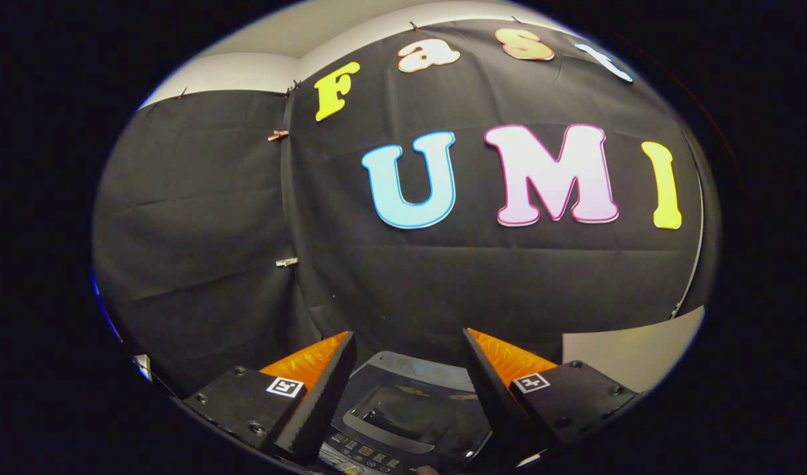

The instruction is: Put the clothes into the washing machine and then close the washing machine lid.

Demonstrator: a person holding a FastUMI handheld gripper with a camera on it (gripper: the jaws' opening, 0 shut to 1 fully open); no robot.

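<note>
Below, the grey washing machine (410, 402), lid closed, lies between the spread, empty gripper (410, 343).

A staged recording booth: black cloth wall (212, 218) clipped up around a top-loading washing machine (403, 409).

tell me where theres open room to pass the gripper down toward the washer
The gripper is open, its fingers spread wide with nothing held. The gap between them opens straight onto the washing machine; its lid looks shut. The tightest spot is the control panel, close by the fingers. Beyond the machine is the black cloth wall.
</note>
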